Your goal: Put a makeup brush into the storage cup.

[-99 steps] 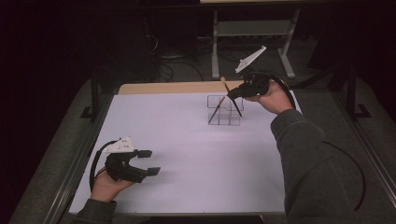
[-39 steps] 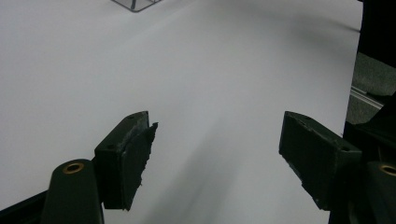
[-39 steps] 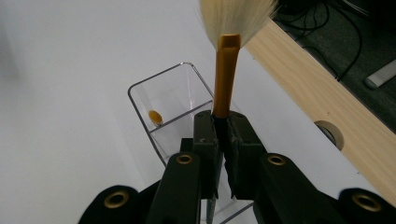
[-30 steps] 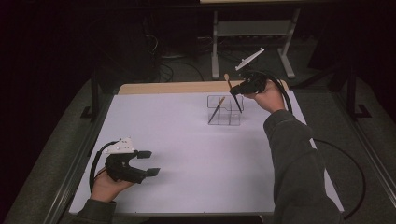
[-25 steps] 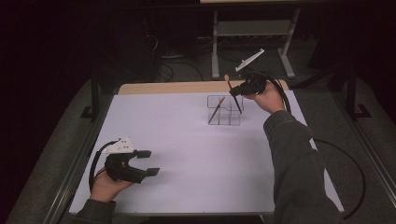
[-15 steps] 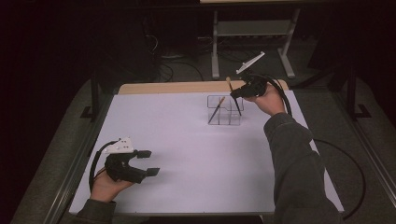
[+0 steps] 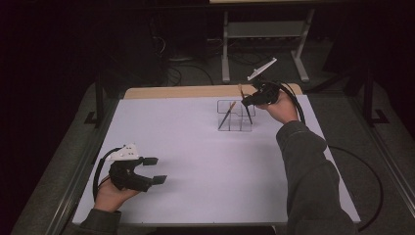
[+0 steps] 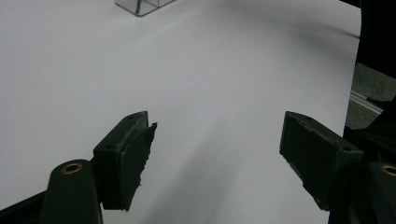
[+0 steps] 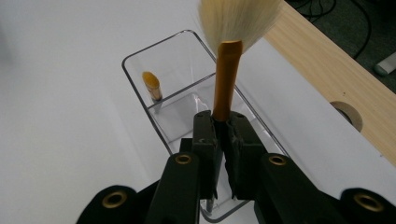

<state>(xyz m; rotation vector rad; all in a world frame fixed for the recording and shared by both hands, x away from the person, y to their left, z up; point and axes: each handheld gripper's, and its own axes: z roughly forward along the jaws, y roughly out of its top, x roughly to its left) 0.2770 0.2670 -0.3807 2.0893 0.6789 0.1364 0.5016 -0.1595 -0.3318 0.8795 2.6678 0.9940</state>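
A clear acrylic organizer (image 7: 236,116) stands at the far right of the white table. My right gripper (image 7: 248,100) hovers over its right side, shut on a makeup brush (image 7: 241,90) held bristles up. In the right gripper view the jaws clamp the brush's orange ferrule (image 9: 226,74), with cream bristles above, and the handle's lower end reaches down into the organizer (image 9: 135,56). A second brush (image 7: 226,115) leans in the left compartment; its orange tip (image 9: 152,85) shows there. My left gripper (image 7: 152,170) rests at the near left, open, with nothing between its pads (image 8: 135,154).
White sheet (image 7: 195,156) covers the table, with a wooden strip (image 7: 181,91) along the far edge that has a round hole (image 9: 349,113). A metal stand (image 7: 264,34) is on the floor behind the table. A cable (image 7: 364,186) loops off the right side.
Hardly anything differs. My right gripper has shifted only slightly above the organizer with the brush still in it. The left hand has stayed put.
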